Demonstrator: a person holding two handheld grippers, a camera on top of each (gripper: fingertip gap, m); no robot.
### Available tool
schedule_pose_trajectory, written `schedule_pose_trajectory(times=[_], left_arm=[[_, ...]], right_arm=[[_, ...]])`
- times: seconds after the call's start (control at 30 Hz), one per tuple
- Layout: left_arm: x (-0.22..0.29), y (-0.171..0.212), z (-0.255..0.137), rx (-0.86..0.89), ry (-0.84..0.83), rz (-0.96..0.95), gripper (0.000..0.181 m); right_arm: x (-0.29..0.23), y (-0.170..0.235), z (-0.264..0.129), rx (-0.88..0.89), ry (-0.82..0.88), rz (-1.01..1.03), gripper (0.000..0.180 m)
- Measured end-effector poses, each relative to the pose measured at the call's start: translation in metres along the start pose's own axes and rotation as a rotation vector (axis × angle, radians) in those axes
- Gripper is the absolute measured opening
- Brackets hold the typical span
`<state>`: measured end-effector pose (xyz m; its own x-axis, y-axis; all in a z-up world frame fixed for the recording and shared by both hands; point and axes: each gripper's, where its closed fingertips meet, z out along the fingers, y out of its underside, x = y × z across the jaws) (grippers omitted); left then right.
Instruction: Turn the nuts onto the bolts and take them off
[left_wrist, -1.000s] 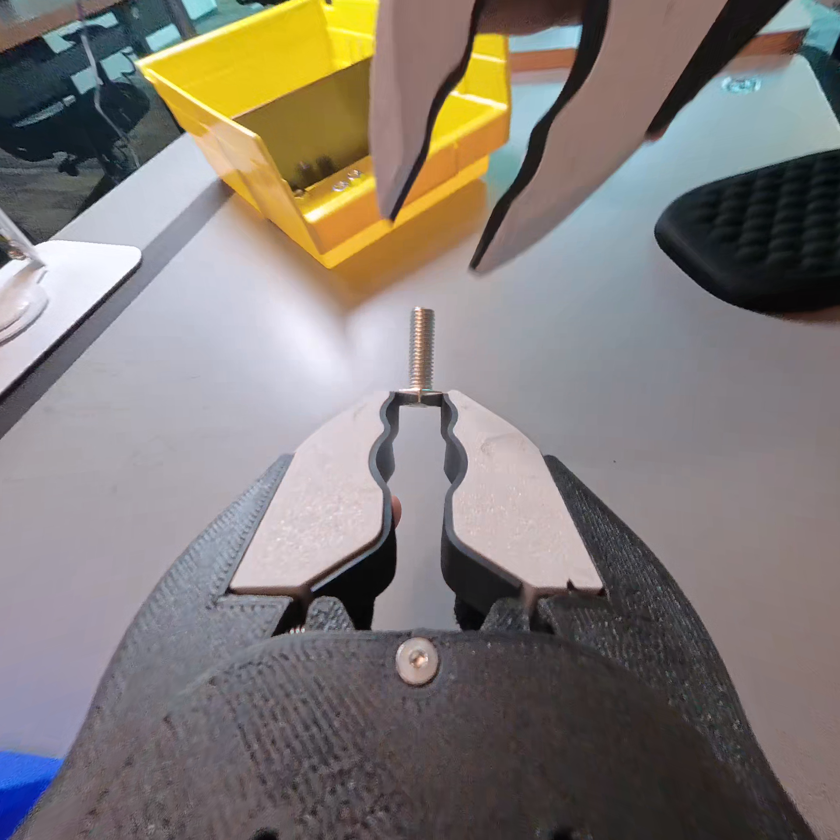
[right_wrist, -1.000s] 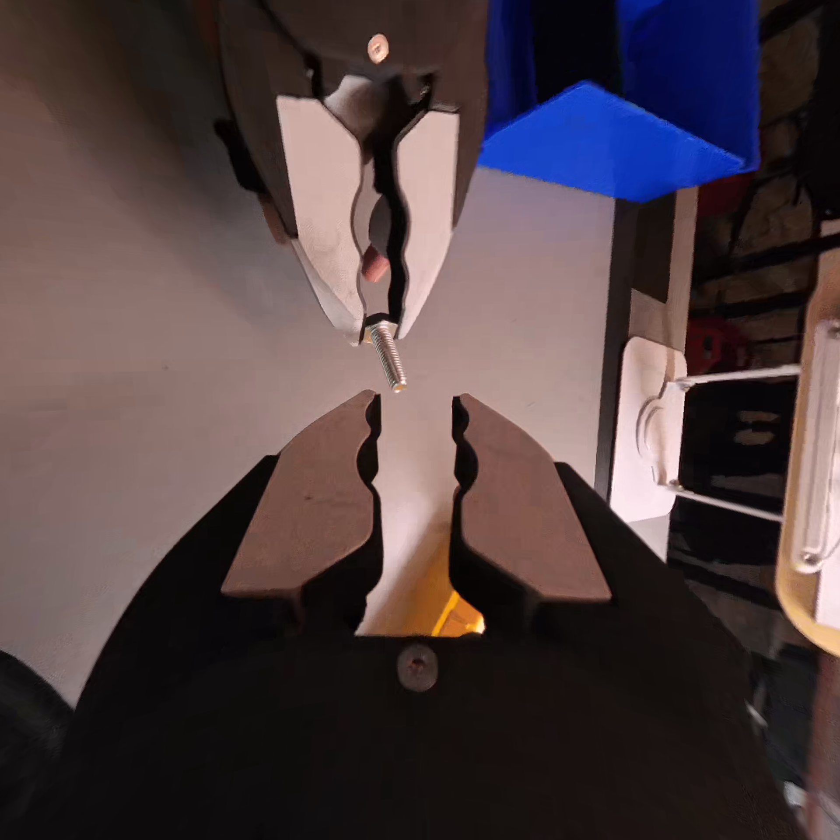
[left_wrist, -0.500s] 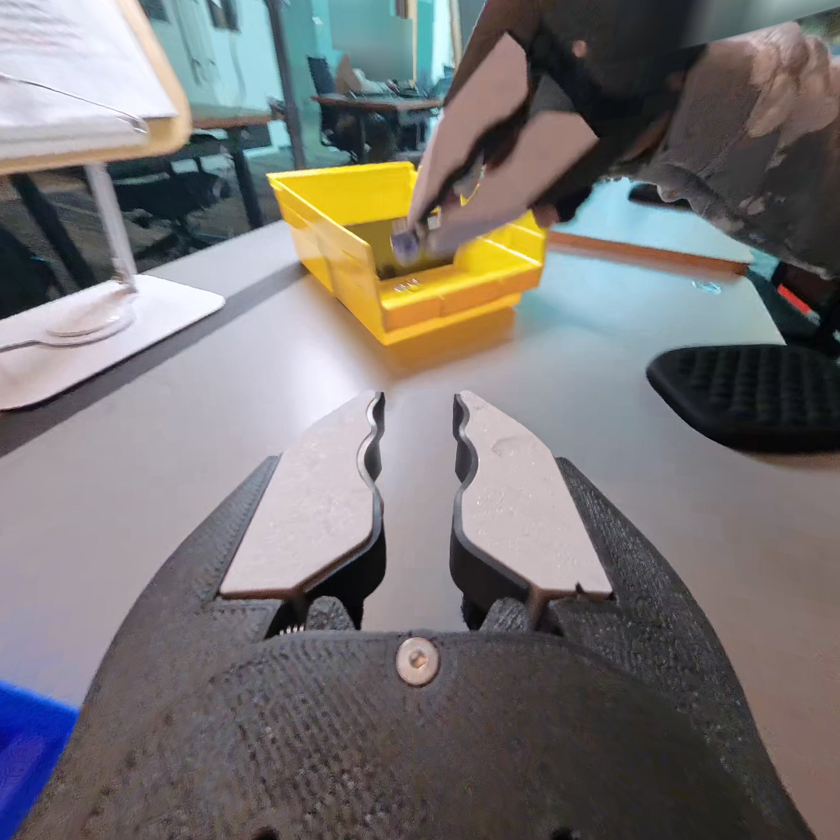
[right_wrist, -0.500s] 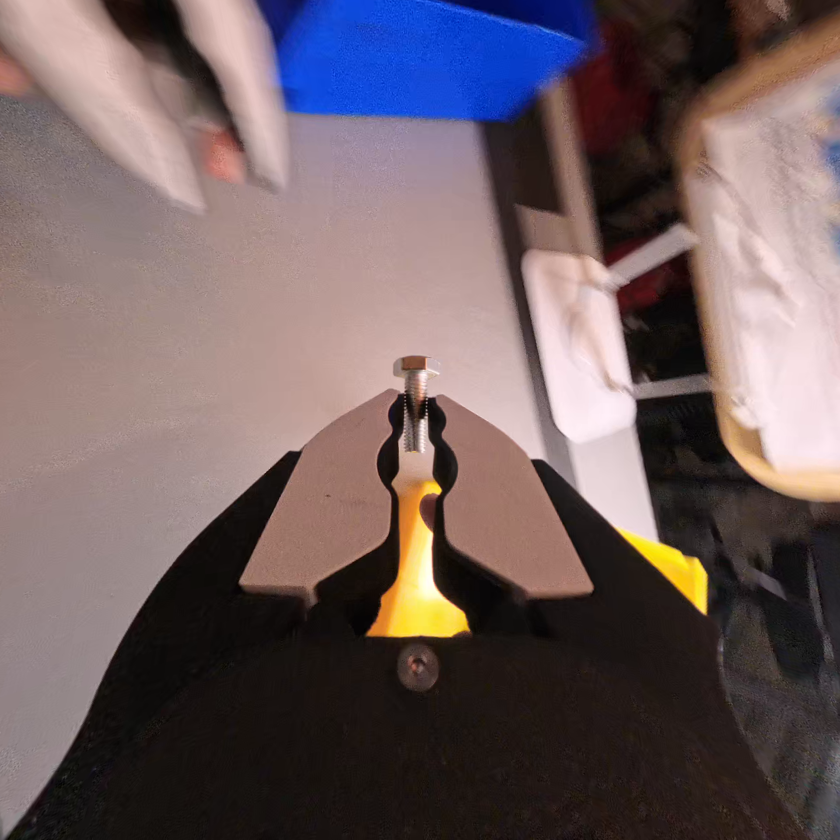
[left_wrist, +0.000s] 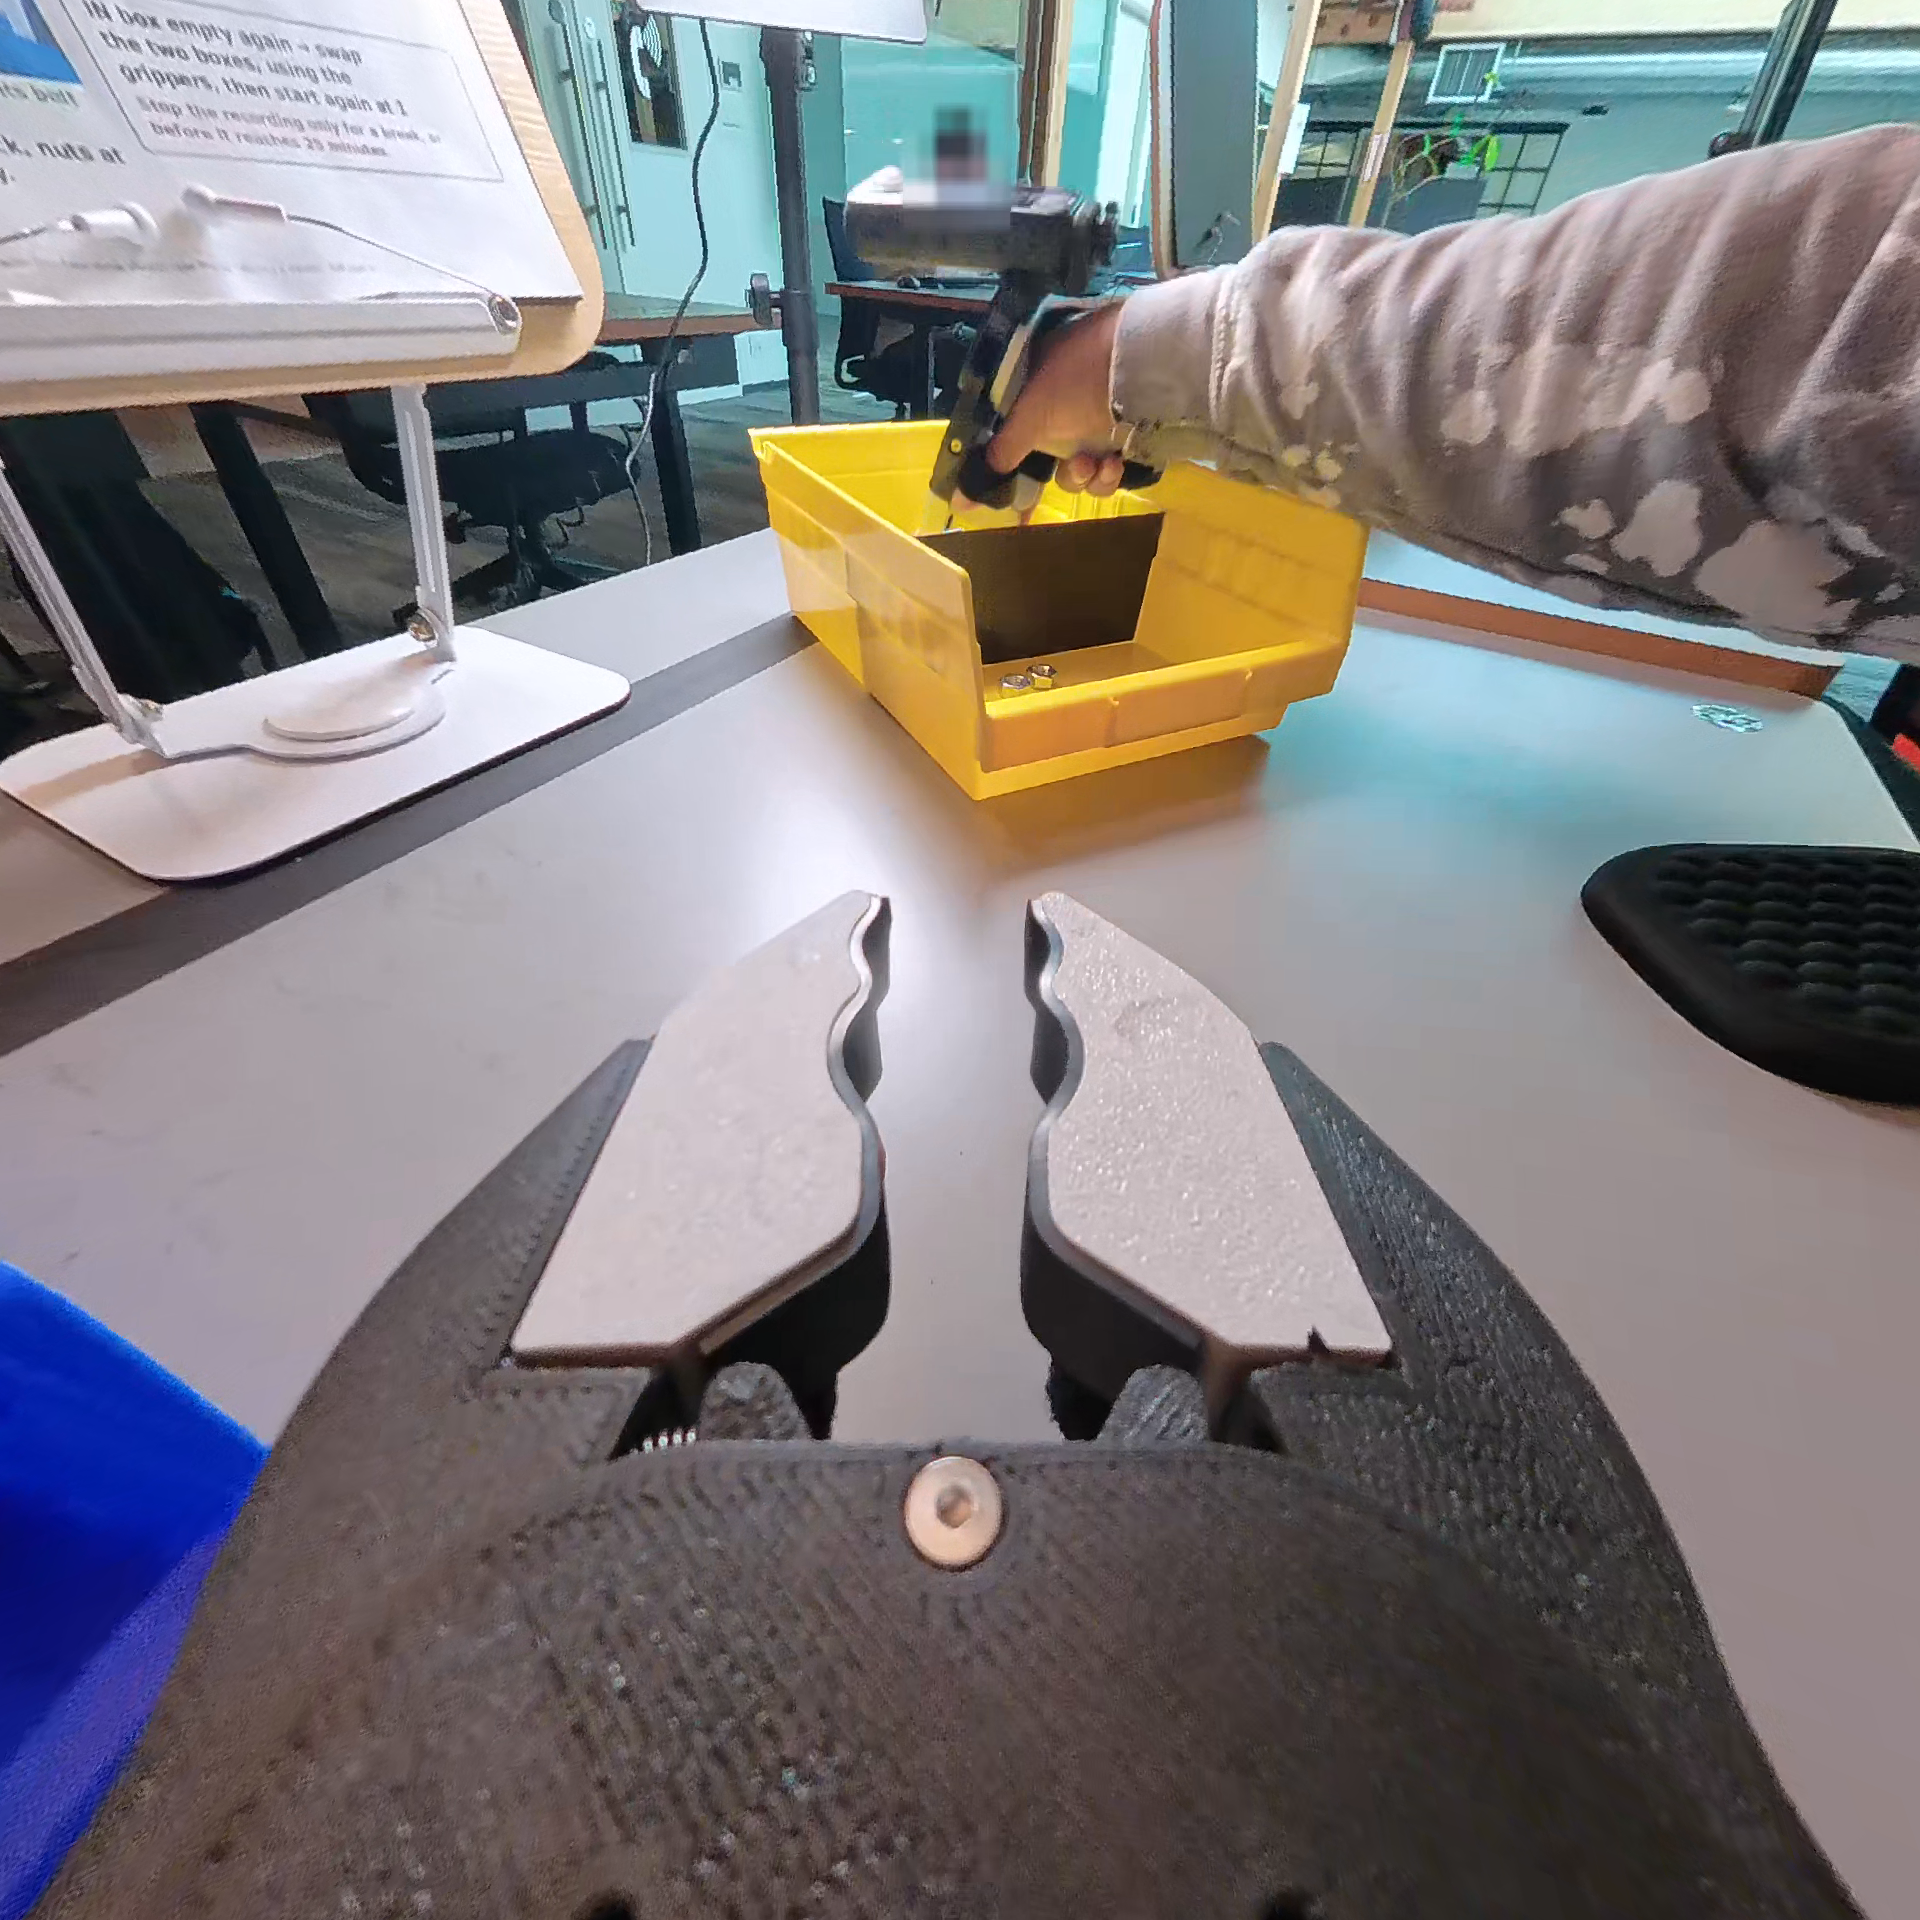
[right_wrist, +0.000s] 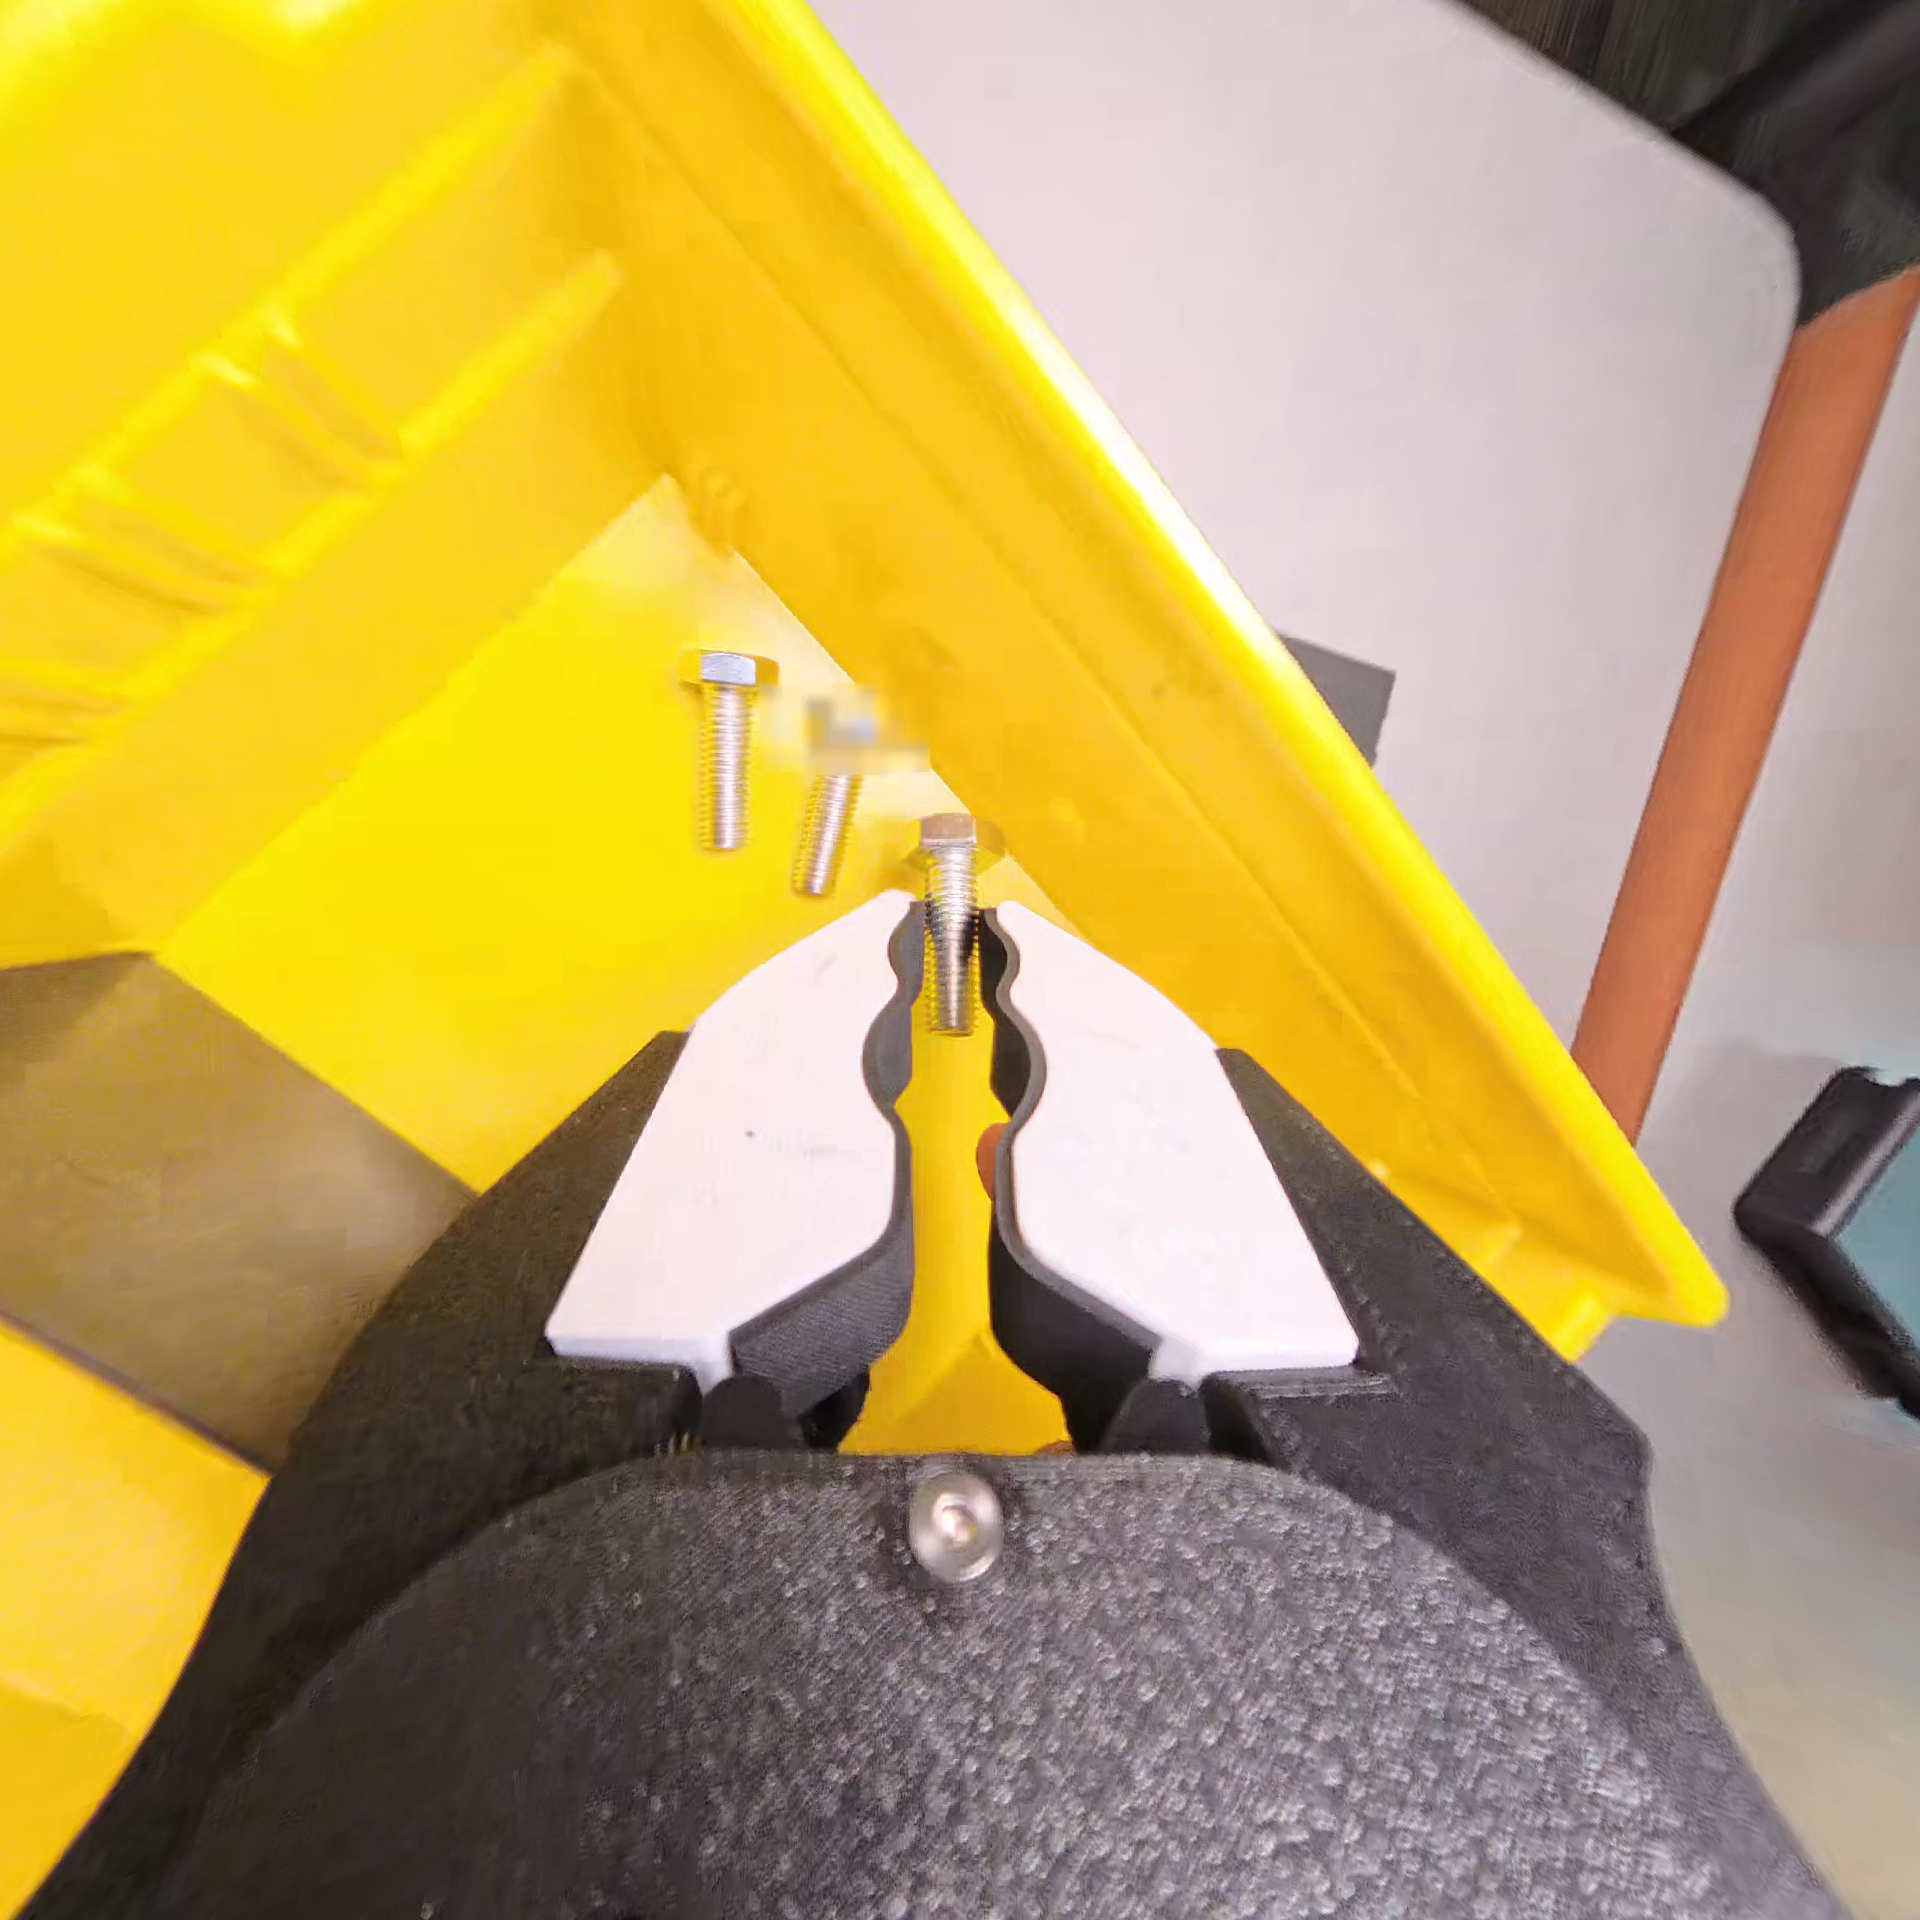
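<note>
Bolt (right_wrist: 948, 925) pinched in right gripper (right_wrist: 951, 914) jaws beside yellow bin (right_wrist: 1091, 623) wall — left gripper (left_wrist: 956, 914) jaws spread.

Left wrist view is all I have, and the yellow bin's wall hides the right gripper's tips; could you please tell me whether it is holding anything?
Observer: Yes, the right gripper is shut on a bolt, clamping its threaded shank with the hex head pointing away from the gripper.
Operator: Thank you. Where is it in the bin?
Observer: Inside the yellow bin, near a corner, close to one side wall.
Operator: Are other bolts there?
Observer: Two: a loose bolt lies on the bin floor to the left, and a second bolt lies between them, its head under a blur patch.
</note>
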<state>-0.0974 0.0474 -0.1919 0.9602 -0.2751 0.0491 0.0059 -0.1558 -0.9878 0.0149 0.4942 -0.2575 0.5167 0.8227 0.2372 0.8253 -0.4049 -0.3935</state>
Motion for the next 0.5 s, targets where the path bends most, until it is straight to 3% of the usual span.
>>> schedule_pose_trajectory(times=[0.2,0.27,0.37,0.5], left_arm=[[0.003,0.009,0.004,-0.021,0.024,-0.012,0.025],[0.004,0.011,0.005,-0.025,0.03,-0.021,0.025],[0.003,0.009,0.003,-0.016,0.029,-0.026,0.025],[-0.008,-0.007,-0.005,0.032,-0.006,-0.025,0.025]], right_arm=[[0.002,0.019,0.032,-0.118,0.0,0.062,0.01],[-0.001,0.015,0.024,-0.118,-0.026,0.054,0.02],[-0.005,-0.009,-0.012,0.028,-0.032,-0.001,0.026],[-0.045,-0.049,-0.117,0.496,-0.14,-0.052,0.026]])
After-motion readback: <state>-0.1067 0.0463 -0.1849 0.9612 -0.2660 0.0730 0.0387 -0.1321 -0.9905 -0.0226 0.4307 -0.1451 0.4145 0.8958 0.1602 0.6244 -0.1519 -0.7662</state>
